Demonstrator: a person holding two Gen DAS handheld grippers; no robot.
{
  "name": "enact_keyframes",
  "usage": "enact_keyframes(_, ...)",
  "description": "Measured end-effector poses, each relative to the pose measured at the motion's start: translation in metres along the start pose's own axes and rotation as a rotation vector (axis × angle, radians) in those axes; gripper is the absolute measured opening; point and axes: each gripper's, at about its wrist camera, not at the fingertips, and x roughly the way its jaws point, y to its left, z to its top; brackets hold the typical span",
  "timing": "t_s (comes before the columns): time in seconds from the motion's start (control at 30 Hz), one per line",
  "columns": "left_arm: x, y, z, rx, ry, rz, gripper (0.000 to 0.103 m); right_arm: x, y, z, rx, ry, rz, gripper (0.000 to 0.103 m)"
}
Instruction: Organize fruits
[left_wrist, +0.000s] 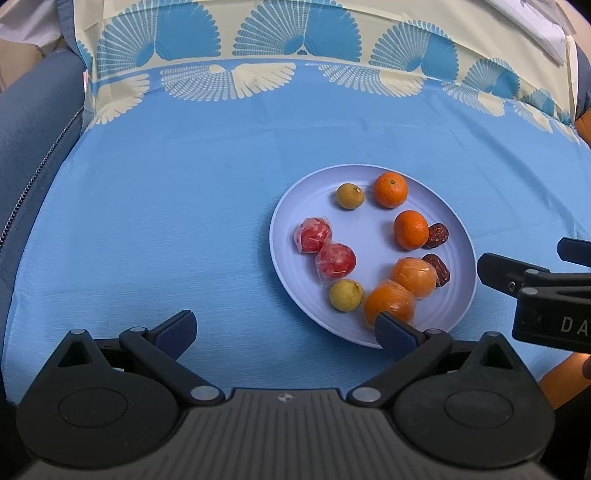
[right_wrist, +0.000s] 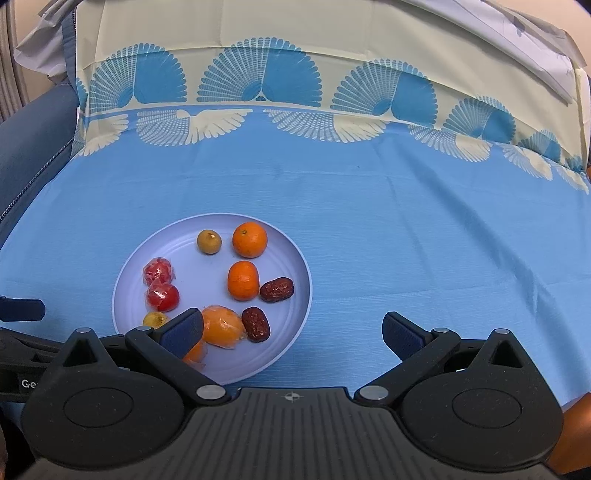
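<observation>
A pale lilac plate (left_wrist: 295, 221) (right_wrist: 295, 266) on the blue cloth holds several fruits: two bare oranges (left_wrist: 390, 189) (right_wrist: 249, 239), two plastic-wrapped oranges (left_wrist: 413, 277) (right_wrist: 221, 326), two wrapped red fruits (left_wrist: 335, 260) (right_wrist: 162, 295), two small yellow-brown fruits (left_wrist: 349, 196) (right_wrist: 209, 241) and two dark red dates (left_wrist: 437, 235) (right_wrist: 276, 290). My left gripper (left_wrist: 286, 328) is open and empty, near the plate's front-left rim. My right gripper (right_wrist: 293, 334) is open and empty, over the plate's front-right rim; it also shows in the left wrist view (left_wrist: 528, 258).
A blue tablecloth (left_wrist: 166, 192) with a cream fan-patterned border (right_wrist: 258, 85) covers the table. A dark blue padded seat (left_wrist: 33, 122) stands at the left edge. An orange surface (left_wrist: 561, 380) shows beyond the cloth at the lower right.
</observation>
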Motion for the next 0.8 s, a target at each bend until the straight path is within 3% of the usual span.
enact_keyframes(0.8,0.0014,-0.0024,-0.001,0.007,0.004,-0.013,0.103,0.0036,0.0021,-0.0012,-0.009,0.006,0.004,0.102)
